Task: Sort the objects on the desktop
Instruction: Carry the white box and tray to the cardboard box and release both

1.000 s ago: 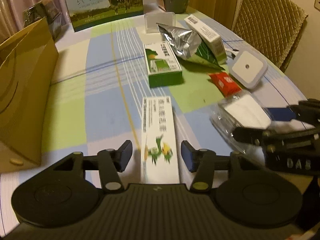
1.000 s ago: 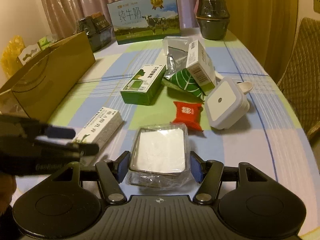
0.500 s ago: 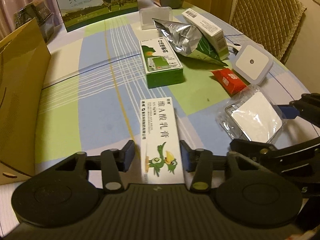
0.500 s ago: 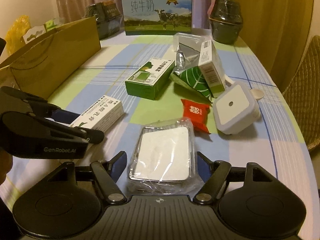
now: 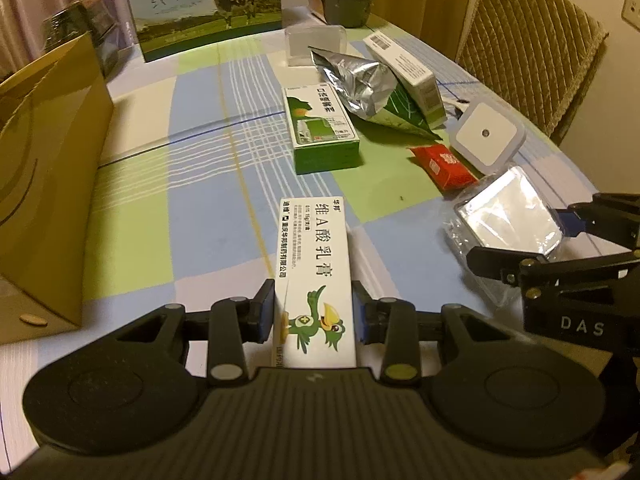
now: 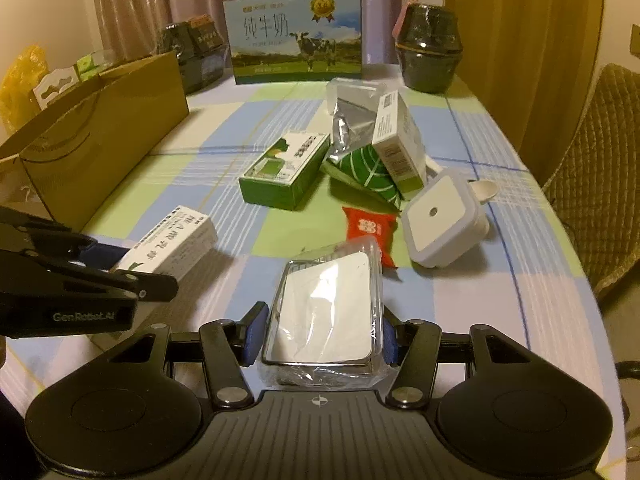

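My left gripper (image 5: 314, 312) is shut on a long white ointment box (image 5: 314, 264) with a green bird print; the box also shows in the right wrist view (image 6: 170, 246). My right gripper (image 6: 320, 330) is shut on a plastic-wrapped white tin (image 6: 326, 312), which also shows in the left wrist view (image 5: 508, 216). Both objects look slightly above the checked tablecloth (image 5: 208, 184). The left gripper appears at the left of the right wrist view (image 6: 132, 268).
A green box (image 6: 286, 174), a foil pouch (image 6: 360, 152), a white carton (image 6: 398, 146), a red packet (image 6: 368, 228) and a white square plug (image 6: 440, 220) lie mid-table. A brown paper bag (image 6: 96, 140) stands left. A milk carton case (image 6: 296, 36) and dark jar (image 6: 430, 54) stand at the back. A chair (image 5: 532, 44) is right.
Both grippers closed from open onto their objects: the left onto the ointment box, the right onto the wrapped tin. Both views have risen slightly.
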{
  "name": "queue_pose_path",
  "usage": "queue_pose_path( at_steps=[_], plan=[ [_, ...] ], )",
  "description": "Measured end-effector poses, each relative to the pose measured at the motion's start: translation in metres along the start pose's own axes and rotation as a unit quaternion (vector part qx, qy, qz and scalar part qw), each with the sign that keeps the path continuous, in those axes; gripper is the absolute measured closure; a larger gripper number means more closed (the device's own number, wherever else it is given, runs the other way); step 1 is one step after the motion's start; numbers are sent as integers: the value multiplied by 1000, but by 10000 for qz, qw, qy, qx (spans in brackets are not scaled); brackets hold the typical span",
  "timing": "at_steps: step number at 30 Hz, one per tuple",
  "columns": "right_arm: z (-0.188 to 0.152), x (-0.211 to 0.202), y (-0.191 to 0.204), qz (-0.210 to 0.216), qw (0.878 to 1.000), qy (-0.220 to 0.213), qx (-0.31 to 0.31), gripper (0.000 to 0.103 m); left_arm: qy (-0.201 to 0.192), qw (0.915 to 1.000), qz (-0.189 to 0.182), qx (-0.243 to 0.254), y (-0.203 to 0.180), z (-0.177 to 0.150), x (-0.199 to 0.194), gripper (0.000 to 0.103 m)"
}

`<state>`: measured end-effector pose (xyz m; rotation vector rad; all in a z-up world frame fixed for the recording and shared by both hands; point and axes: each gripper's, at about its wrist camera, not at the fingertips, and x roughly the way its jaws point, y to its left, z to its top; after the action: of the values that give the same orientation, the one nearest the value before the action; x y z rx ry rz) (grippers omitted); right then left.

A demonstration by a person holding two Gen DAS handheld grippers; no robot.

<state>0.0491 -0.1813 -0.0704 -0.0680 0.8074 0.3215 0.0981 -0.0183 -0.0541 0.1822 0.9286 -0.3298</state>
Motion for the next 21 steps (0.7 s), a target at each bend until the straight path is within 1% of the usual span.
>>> queue_pose_path(
  at_steps=[5, 8, 10, 14, 17, 21],
  plan=[
    [13, -14, 7, 48, 9999, -160, 28, 51, -189, 9998, 9, -105, 6, 6, -21, 70],
    [31, -23, 16, 221, 9991, -354, 19, 51, -353, 9992, 29, -159, 15, 15, -38, 70],
    [46, -28, 26, 366, 9981, -497, -36, 51, -486, 9985, 111, -214, 26, 22, -52, 70],
    [82, -32, 59, 811, 9932, -816, -162, 51, -817, 9949, 369, -471, 65, 38, -89, 70],
    [107, -31, 95, 1161, 9873, -1030, -325, 51, -1001, 9912, 577, -644, 100, 46, -114, 70],
    [139, -19, 148, 1458, 9801, -1174, -669, 51, -1148, 9847, 1059, -776, 156, 50, -138, 70]
  ],
)
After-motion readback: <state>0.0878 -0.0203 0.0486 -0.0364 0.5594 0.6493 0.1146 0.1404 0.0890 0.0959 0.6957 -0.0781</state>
